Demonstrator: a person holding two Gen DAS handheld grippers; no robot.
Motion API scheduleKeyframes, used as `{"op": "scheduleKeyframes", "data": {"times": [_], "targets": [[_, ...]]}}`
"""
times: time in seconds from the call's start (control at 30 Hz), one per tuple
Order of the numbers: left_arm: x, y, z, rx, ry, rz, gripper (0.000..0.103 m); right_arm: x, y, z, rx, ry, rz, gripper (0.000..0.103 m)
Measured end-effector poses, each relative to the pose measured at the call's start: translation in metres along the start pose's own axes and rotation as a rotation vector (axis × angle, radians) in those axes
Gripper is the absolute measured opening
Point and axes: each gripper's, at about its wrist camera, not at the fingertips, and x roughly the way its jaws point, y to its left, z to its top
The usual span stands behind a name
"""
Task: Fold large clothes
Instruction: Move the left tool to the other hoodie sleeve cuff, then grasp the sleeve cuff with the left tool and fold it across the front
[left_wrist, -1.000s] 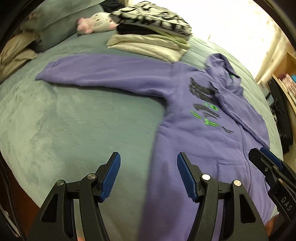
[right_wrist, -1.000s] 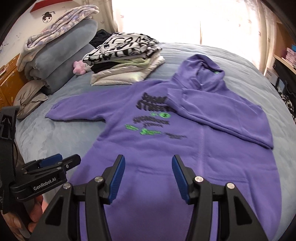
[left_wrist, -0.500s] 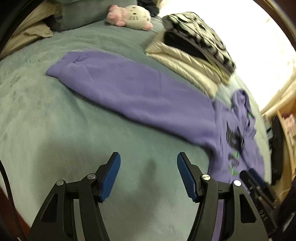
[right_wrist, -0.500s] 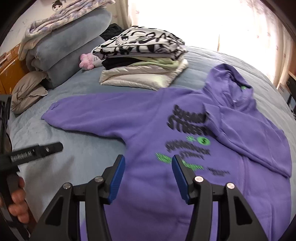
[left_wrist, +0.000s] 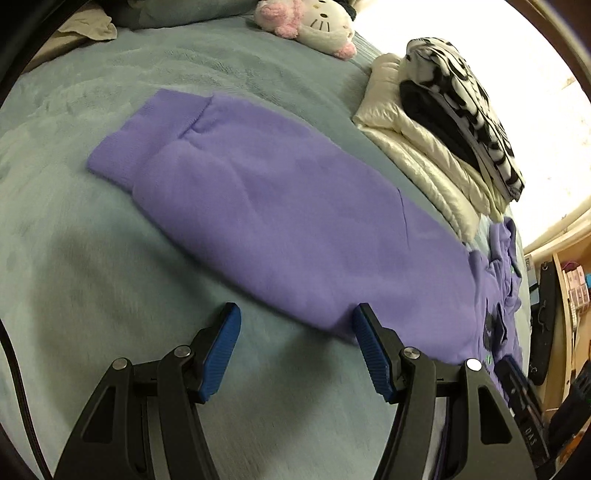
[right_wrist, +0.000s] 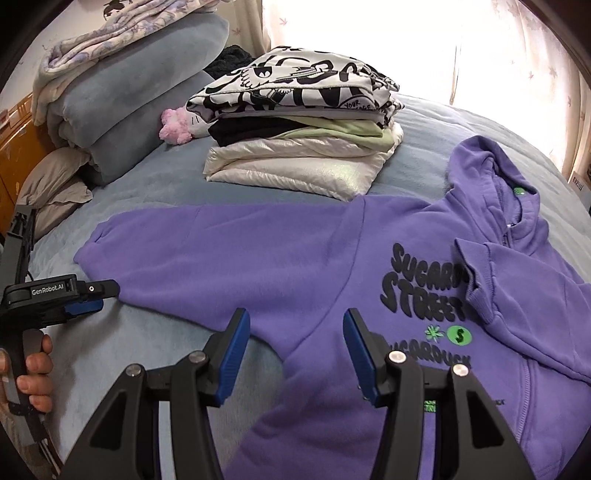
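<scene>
A purple hoodie (right_wrist: 317, 266) with black and green print lies flat, front up, on the bed. Its right sleeve (right_wrist: 517, 295) is folded across the chest. Its left sleeve (left_wrist: 280, 214) stretches out to the side, cuff (left_wrist: 147, 144) at the far end. My left gripper (left_wrist: 295, 347) is open and empty, low over the blanket at the near edge of that sleeve; it also shows in the right wrist view (right_wrist: 92, 295). My right gripper (right_wrist: 295, 343) is open and empty, above the hoodie's armpit area.
A stack of folded clothes (right_wrist: 303, 136) sits just beyond the sleeve, with a pink and white plush toy (left_wrist: 310, 22) beside it. Folded blankets and pillows (right_wrist: 122, 92) are piled at the far left. A shelf (left_wrist: 569, 295) stands beside the bed.
My left gripper has swung left and dropped close to the outstretched sleeve. My right gripper has moved left and forward over the hoodie toward the armpit. Both stayed open.
</scene>
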Motion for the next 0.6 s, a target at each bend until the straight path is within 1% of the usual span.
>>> {"op": "scheduleKeyframes", "data": {"times": [0.17, 0.2, 0.23, 0.27, 0.3, 0.33, 0.43, 0.47, 0.6], "targets": [[0.008, 0.012, 0.024, -0.038, -0.026, 0.003, 0.062, 0.005, -0.005, -0.004, 0.022, 0.016, 0.014, 0.053], [0.008, 0.012, 0.027, -0.046, -0.038, 0.011, 0.052, 0.005, -0.007, -0.005, 0.027, 0.021, 0.015, 0.053], [0.007, 0.011, 0.031, -0.044, -0.060, 0.044, 0.030, 0.005, -0.009, -0.007, 0.034, 0.026, 0.016, 0.053], [0.007, 0.008, 0.035, -0.026, -0.076, 0.089, 0.014, 0.004, -0.011, -0.008, 0.039, 0.029, 0.017, 0.053], [0.004, 0.003, 0.037, -0.012, -0.088, 0.103, 0.013, 0.002, -0.015, -0.011, 0.048, 0.033, 0.015, 0.053], [-0.001, -0.001, 0.037, -0.006, -0.104, 0.106, 0.010, 0.000, -0.018, -0.013, 0.054, 0.035, 0.015, 0.053], [-0.028, -0.035, 0.032, 0.092, -0.197, 0.163, 0.008, -0.010, -0.029, -0.018, 0.081, 0.031, 0.019, 0.053], [-0.041, -0.052, 0.028, 0.137, -0.233, 0.177, 0.008, -0.014, -0.032, -0.019, 0.088, 0.027, 0.018, 0.053], [-0.086, -0.122, 0.008, 0.291, -0.337, 0.157, 0.008, -0.037, -0.053, -0.023, 0.127, -0.002, 0.018, 0.053]]}}
